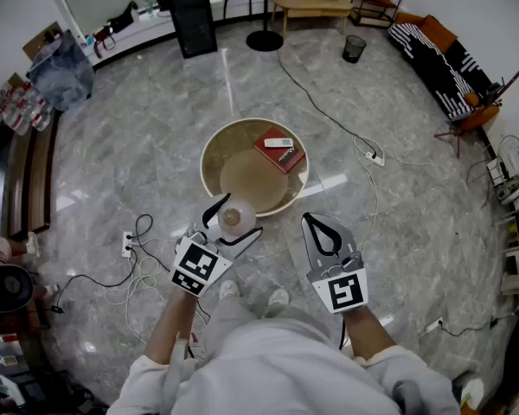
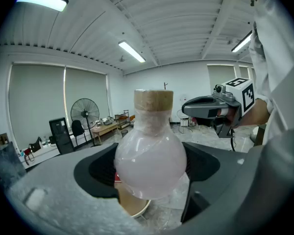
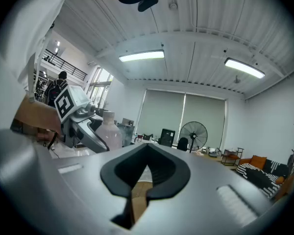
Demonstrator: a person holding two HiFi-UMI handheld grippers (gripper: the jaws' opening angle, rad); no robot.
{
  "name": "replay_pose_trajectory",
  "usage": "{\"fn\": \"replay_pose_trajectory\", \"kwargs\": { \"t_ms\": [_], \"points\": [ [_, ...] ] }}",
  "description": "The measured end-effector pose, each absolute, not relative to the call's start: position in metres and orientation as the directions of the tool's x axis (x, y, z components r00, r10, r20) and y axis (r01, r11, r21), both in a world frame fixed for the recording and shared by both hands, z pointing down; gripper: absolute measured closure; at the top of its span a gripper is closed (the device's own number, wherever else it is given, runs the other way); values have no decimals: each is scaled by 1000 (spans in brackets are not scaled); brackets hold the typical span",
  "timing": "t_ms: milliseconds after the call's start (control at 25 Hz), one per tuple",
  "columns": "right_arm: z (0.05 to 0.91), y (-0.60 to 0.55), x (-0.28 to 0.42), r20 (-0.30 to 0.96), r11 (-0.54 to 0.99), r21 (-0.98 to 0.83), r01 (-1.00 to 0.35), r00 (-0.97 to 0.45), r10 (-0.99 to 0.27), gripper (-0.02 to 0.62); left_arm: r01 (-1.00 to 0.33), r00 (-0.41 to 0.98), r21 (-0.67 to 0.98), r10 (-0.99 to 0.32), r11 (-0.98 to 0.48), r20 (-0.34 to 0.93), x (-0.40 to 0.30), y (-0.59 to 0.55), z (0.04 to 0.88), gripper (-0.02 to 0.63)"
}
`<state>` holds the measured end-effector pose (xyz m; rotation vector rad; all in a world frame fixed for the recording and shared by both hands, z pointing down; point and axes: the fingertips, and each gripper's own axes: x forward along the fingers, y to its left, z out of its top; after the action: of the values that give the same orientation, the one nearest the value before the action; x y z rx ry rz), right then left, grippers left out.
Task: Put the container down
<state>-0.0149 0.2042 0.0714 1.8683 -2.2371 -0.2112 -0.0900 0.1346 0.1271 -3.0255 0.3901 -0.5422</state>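
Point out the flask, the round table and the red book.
flask (image 2: 149, 155): left gripper view, its bulb.
round table (image 1: 229, 150): head view, bare top.
red book (image 1: 285, 157): head view, its cover.

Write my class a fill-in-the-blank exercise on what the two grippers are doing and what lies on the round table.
1. The left gripper is clamped on a round-bodied flask that is stopped with a ____.
2. The right gripper has its jaws together and holds ____.
3. On the round table lies a book whose cover is ____.
Missing words: cork; nothing; red.
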Motion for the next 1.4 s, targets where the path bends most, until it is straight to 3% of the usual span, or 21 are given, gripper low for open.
{"fn": "replay_pose_trajectory", "kwargs": {
  "t_ms": [1400],
  "points": [
    [85, 227, 7, 83, 239, 243, -940, -226, -971, 591, -301, 888, -59, -302, -952, 346, -69, 155, 139, 207]
  ]
}}
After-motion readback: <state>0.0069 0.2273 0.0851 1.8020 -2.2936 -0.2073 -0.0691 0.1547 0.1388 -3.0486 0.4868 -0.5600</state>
